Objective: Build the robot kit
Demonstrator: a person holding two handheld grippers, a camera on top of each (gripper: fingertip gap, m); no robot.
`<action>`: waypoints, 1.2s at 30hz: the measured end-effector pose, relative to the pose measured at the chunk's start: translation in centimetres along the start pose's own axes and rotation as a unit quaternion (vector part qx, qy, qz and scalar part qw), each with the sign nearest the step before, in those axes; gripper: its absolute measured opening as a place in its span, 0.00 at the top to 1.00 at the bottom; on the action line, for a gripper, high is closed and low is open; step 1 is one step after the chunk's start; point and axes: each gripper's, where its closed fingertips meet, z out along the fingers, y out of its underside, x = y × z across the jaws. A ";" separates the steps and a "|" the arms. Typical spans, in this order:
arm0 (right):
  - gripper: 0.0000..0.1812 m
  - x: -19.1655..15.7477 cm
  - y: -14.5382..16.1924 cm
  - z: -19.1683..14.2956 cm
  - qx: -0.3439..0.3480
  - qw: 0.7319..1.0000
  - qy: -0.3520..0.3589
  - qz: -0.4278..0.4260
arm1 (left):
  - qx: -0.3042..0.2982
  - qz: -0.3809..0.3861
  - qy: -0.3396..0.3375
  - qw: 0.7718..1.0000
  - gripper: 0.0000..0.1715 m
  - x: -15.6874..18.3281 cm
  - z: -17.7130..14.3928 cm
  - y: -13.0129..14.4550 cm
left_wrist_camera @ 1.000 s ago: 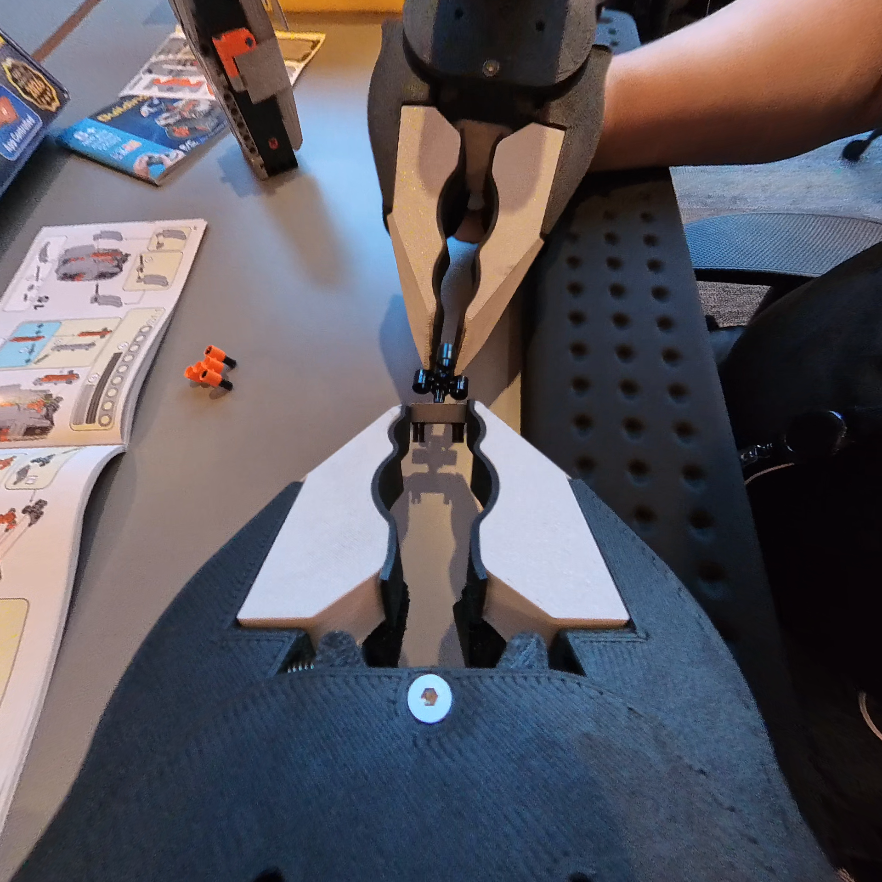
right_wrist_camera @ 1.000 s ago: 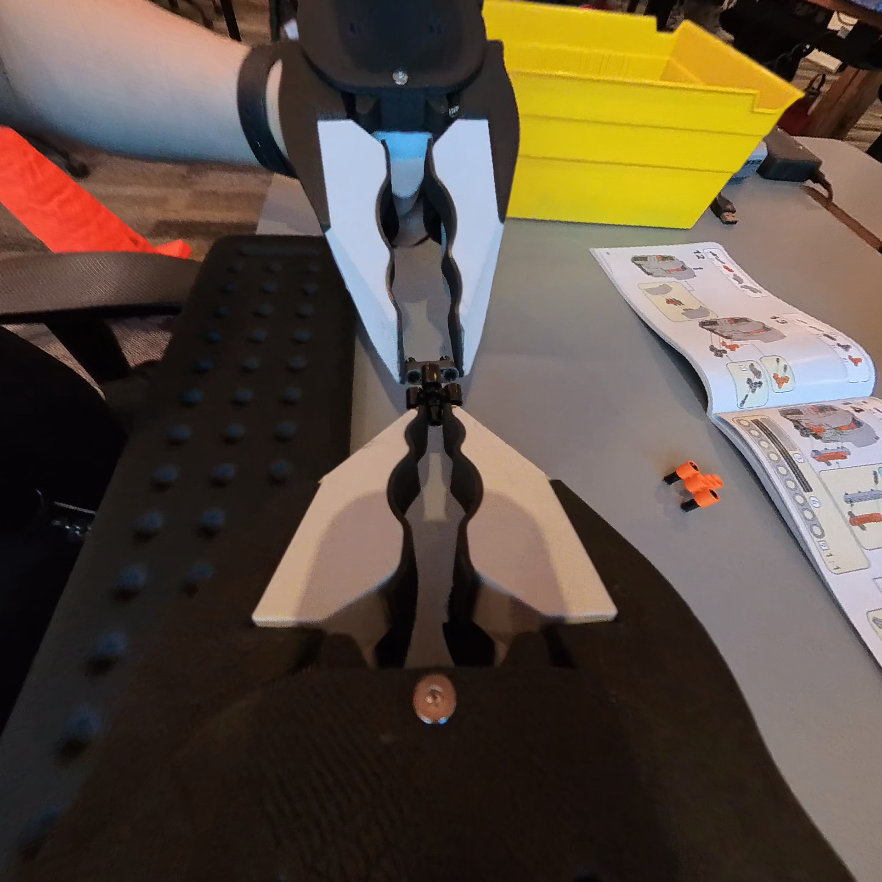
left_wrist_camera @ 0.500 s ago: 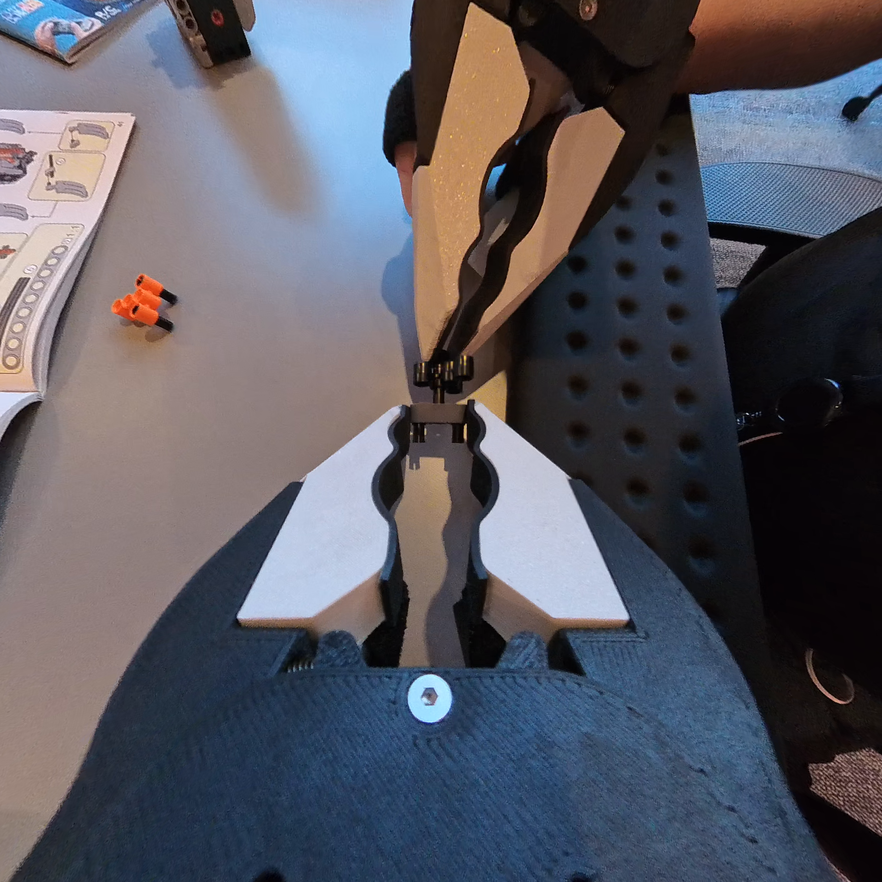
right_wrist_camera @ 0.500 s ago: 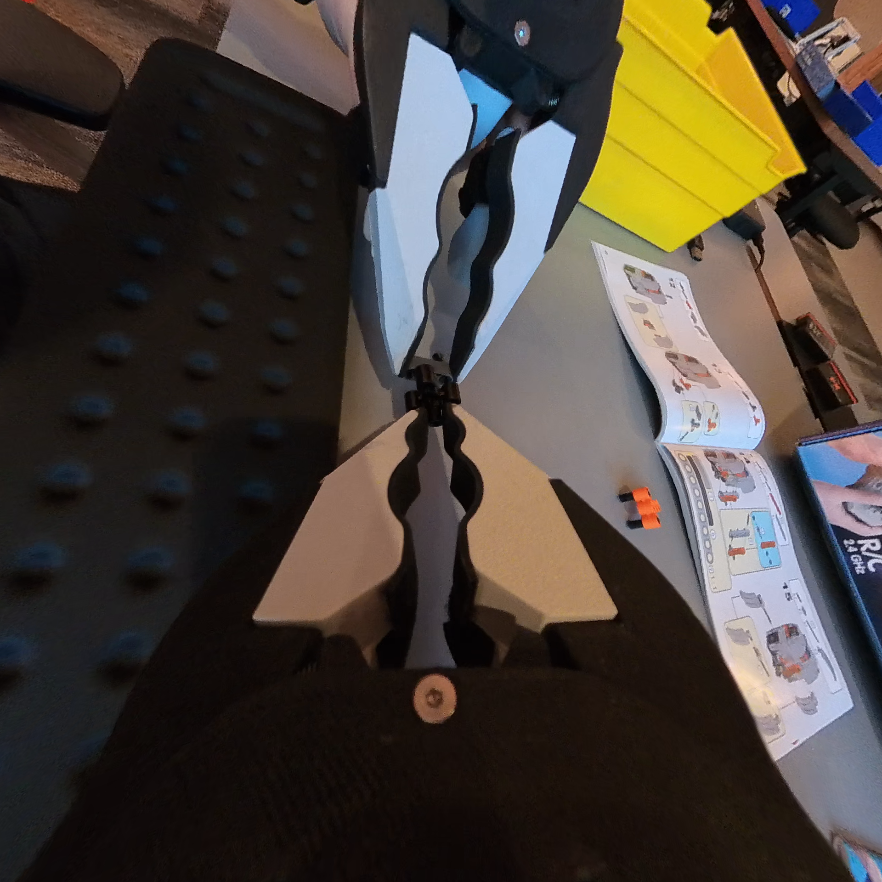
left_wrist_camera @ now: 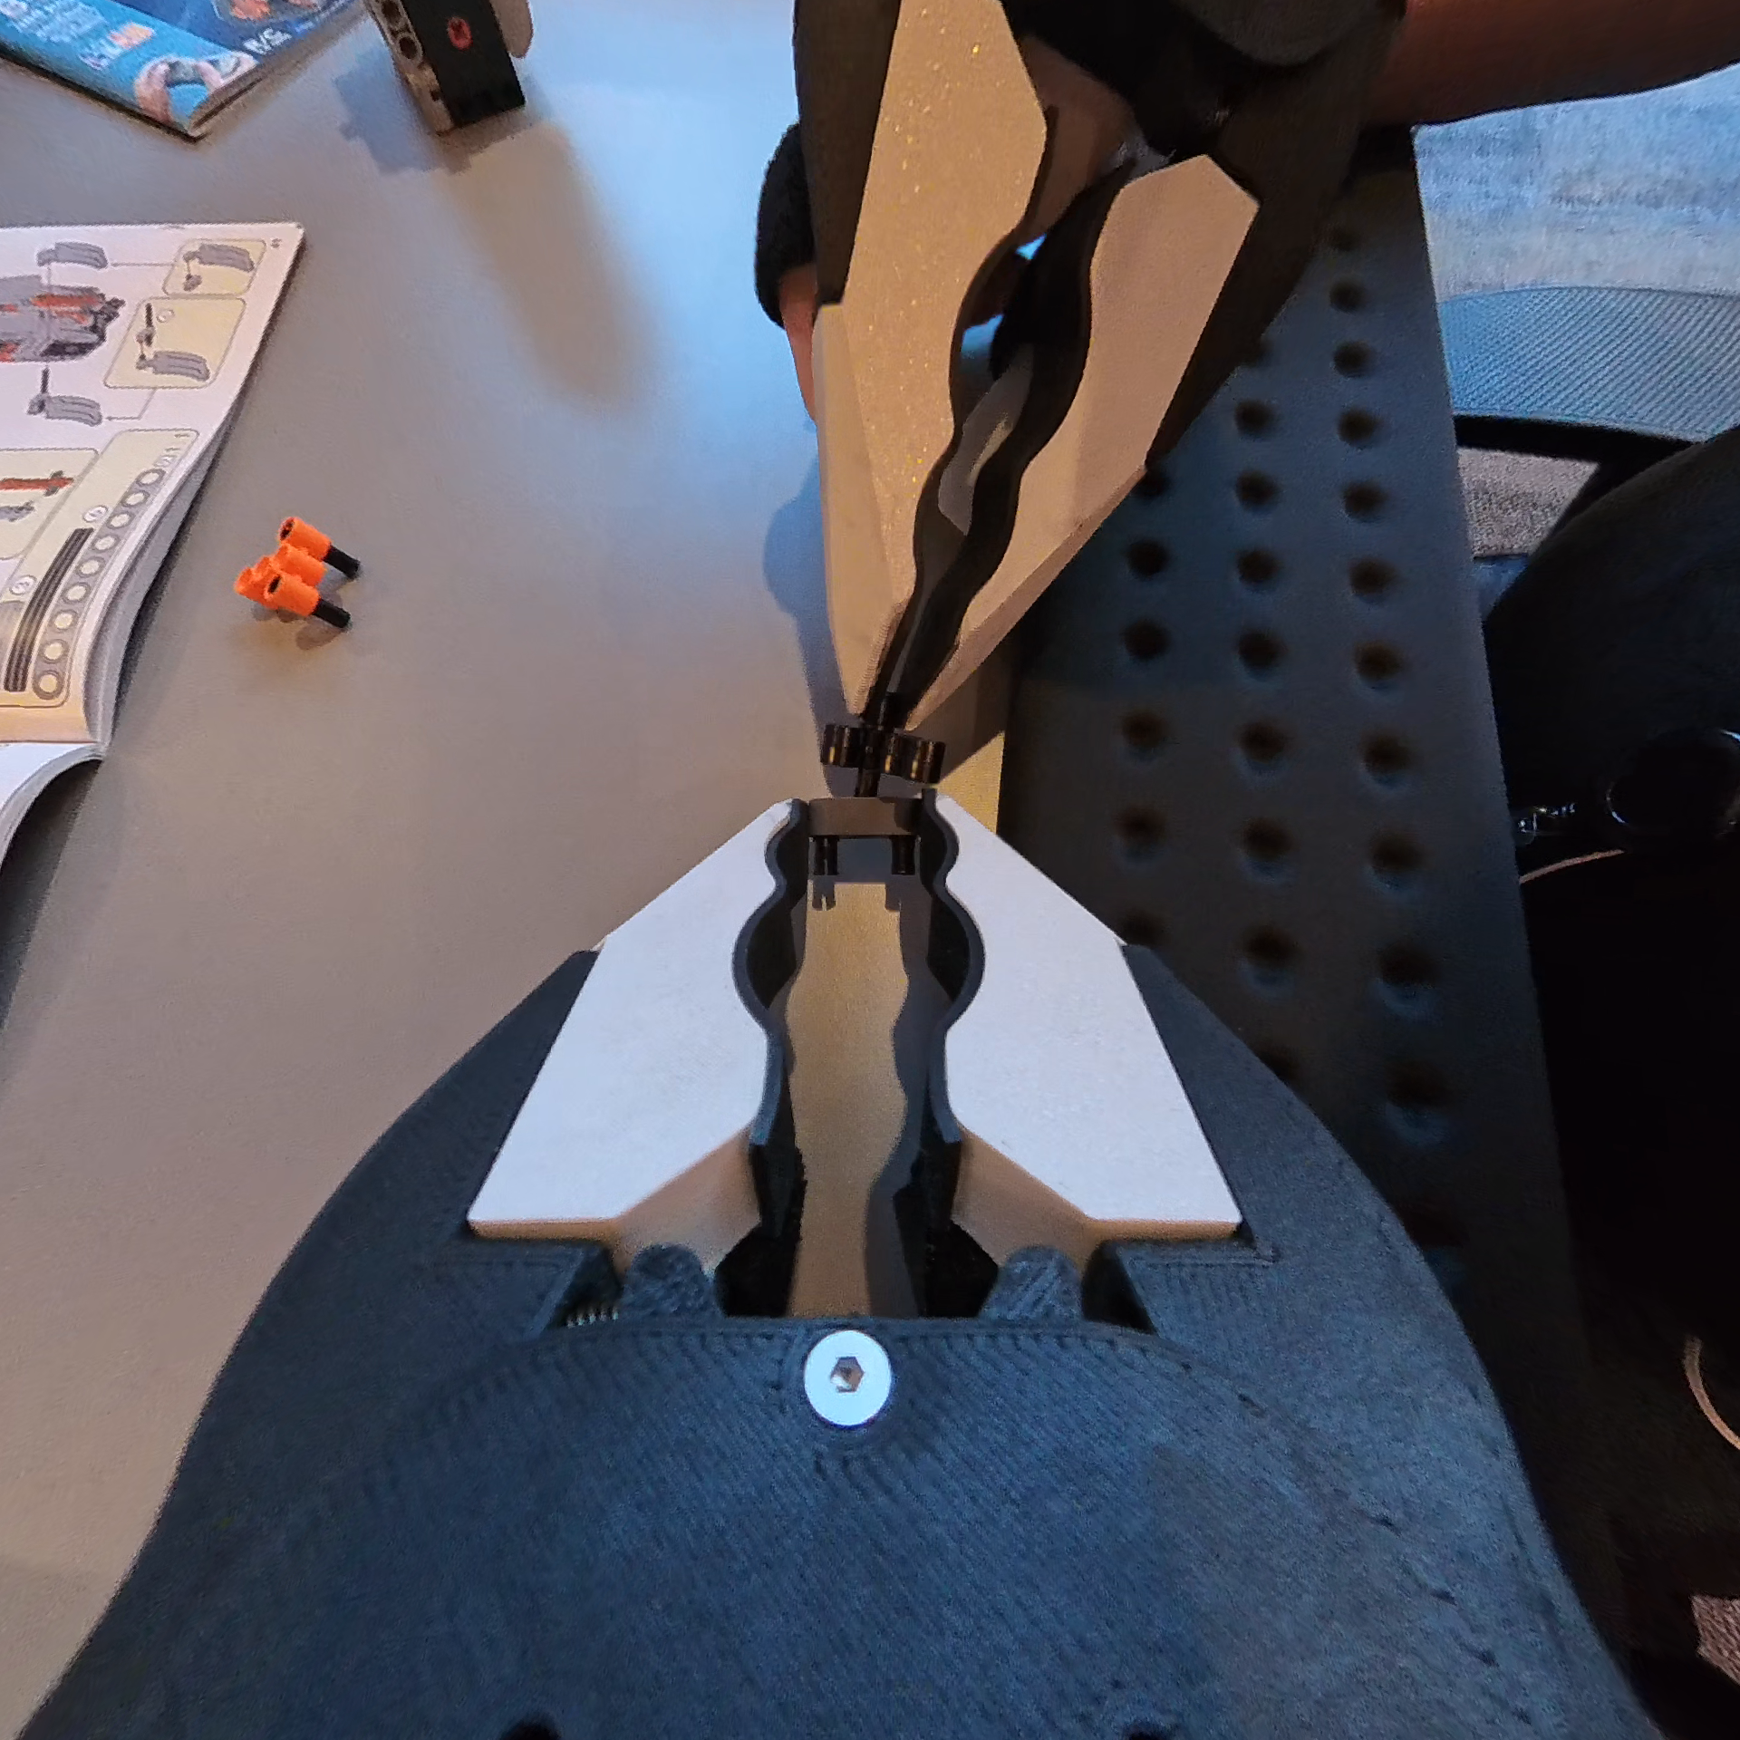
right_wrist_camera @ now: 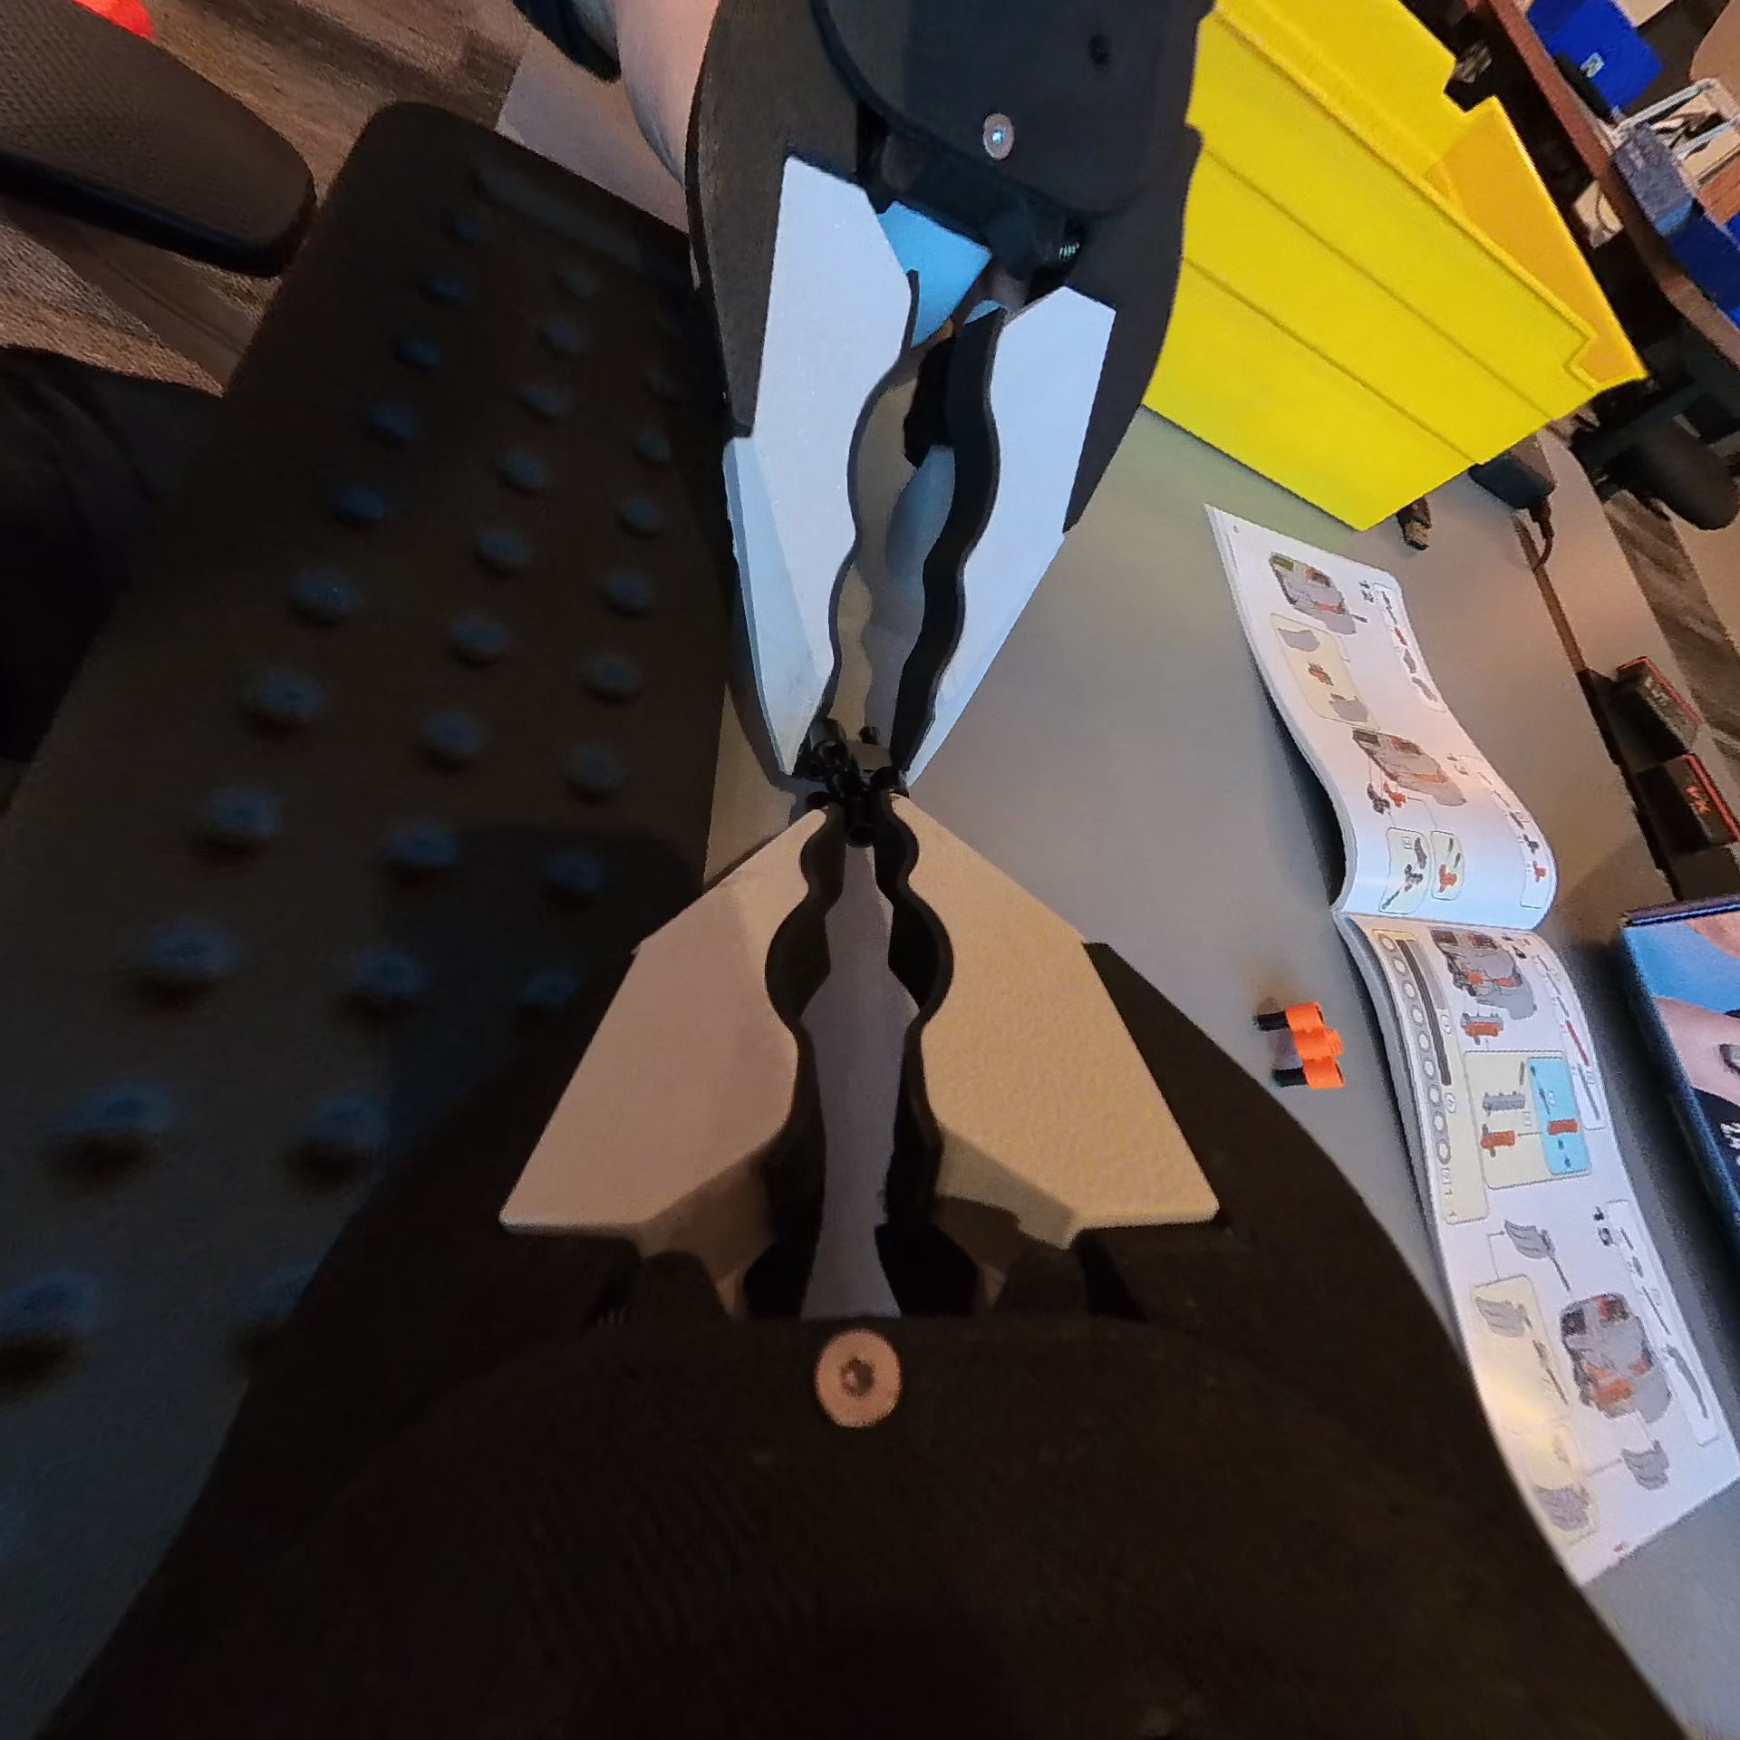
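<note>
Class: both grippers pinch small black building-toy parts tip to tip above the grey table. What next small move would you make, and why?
Probably ease the right gripper straight toward the left gripper, pressing its black pin connector into the flat black piece. They look lined up and barely apart, so a short, untilted push seems enough.

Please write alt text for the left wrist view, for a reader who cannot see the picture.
The left gripper grips a small dark bar piece at its fingertips, tip to tip with the right gripper, which pinches a small black connector. On the grey table to the left lie an orange and black piece and an open instruction booklet.
</note>
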 end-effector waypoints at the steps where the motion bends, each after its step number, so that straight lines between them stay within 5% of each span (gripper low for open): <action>1: 0.98 0.0 -0.2 -0.1 0.008 1.000 -0.003 0.007 | 0.007 0.000 0.001 1.000 0.89 0.0 -0.1 -0.1; 8: 0.98 0.7 -1.1 -1.0 0.065 0.993 -0.036 0.090 | 0.069 0.009 -0.013 0.998 0.88 0.0 -0.9 -1.4; 14: 0.98 2.3 -2.7 -2.7 0.157 0.952 -0.093 0.245 | 0.127 -0.014 -0.014 0.992 0.89 0.0 -2.1 -3.7; 19: 0.99 2.5 -2.6 -2.9 0.166 0.931 -0.121 0.302 | 0.142 -0.019 -0.024 0.989 0.89 -0.2 -2.2 -4.0; 28: 0.98 3.0 -3.4 -3.6 0.199 0.919 -0.123 0.317 | 0.165 -0.043 0.000 0.985 0.89 -0.1 -2.8 -5.1; 36: 0.98 2.5 -2.5 -2.9 0.166 0.921 -0.132 0.328 | 0.127 -0.032 -0.008 0.991 0.89 0.0 -1.8 -3.9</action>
